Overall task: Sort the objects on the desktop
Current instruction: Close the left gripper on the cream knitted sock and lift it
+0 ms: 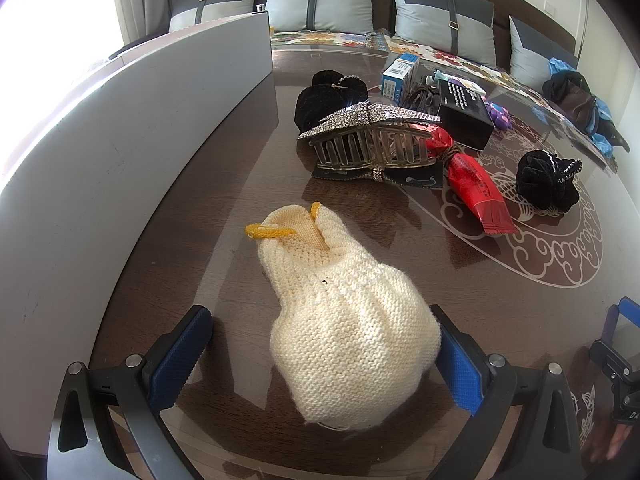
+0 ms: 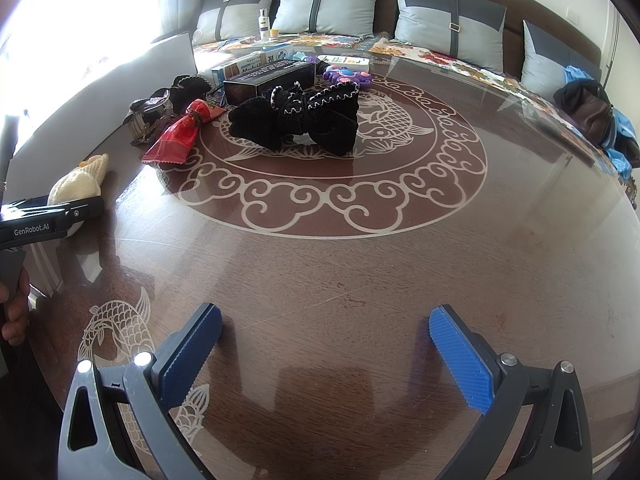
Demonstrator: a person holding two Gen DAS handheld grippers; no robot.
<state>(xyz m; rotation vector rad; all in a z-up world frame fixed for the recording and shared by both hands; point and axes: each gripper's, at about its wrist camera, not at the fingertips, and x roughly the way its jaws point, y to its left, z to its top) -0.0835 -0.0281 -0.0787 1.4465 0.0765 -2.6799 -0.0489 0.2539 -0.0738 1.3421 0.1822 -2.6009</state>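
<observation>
Fingers wide on the left gripper [image 1: 320, 352], straddling the cream knitted woollen pouch with yellow loops [image 1: 344, 312] on the glass-topped brown table [image 1: 500, 280]. Right gripper [image 2: 324, 356] hovers spread too, empty, well short of the black velvet bow [image 2: 296, 120].

A knitted sock [image 1: 340, 312] lies on the bench [image 1: 480, 300] between the spread fingers of the left tool [image 1: 320, 354], beside an upright panel [image 1: 132, 128] on its left. Beyond the sock sits a hair claw [image 1: 372, 144], with a velvet scrunchie [image 1: 324, 96] behind it and a snack packet [image 1: 476, 184] to its right. A second scrunchie [image 1: 546, 184] lies right of the packet. Boxes [image 1: 460, 108] stand behind the claw. In the right wrist view, a bow [image 2: 296, 120] rests on the bench's central medallion [image 2: 460, 184], well ahead of the right tool [image 2: 324, 352]. Cushions [image 2: 328, 4] line a sofa behind the bench.
</observation>
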